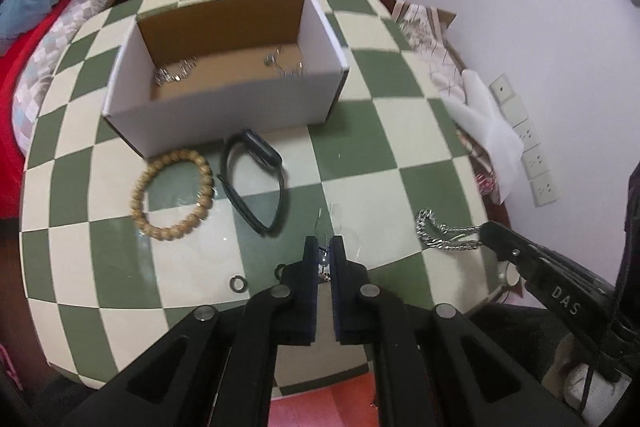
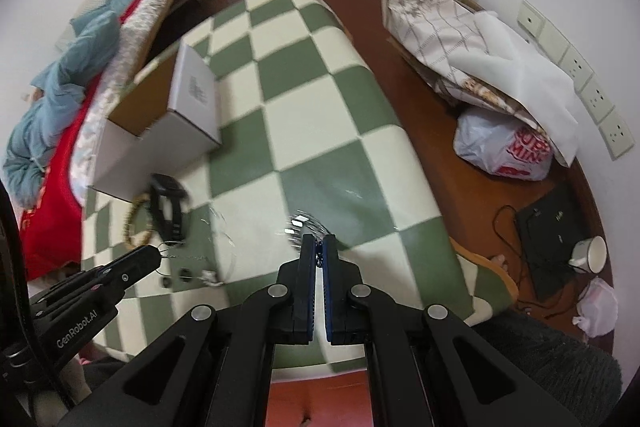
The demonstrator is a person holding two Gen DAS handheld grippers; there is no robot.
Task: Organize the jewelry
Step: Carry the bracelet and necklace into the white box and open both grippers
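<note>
My left gripper [image 1: 324, 247] is shut on a thin silver necklace [image 1: 325, 261] low over the checkered table [image 1: 360, 155]. My right gripper [image 2: 319, 245] is shut on a silver chain bracelet [image 2: 302, 225], which also shows in the left wrist view [image 1: 440, 233]. An open white cardboard box [image 1: 224, 107] stands behind and holds silver chains [image 1: 176, 73]. A wooden bead bracelet [image 1: 172, 195] and a black smart band [image 1: 256, 179] lie in front of the box. A small dark ring [image 1: 238, 283] lies near my left gripper.
A bed with red and blue bedding [image 1: 36, 7] stands left of the table. Folded fabric and white foam [image 2: 472, 47] lie on the floor to the right, with a plastic bag [image 2: 504, 147], a laptop [image 2: 552, 227] and a mug [image 2: 590, 255].
</note>
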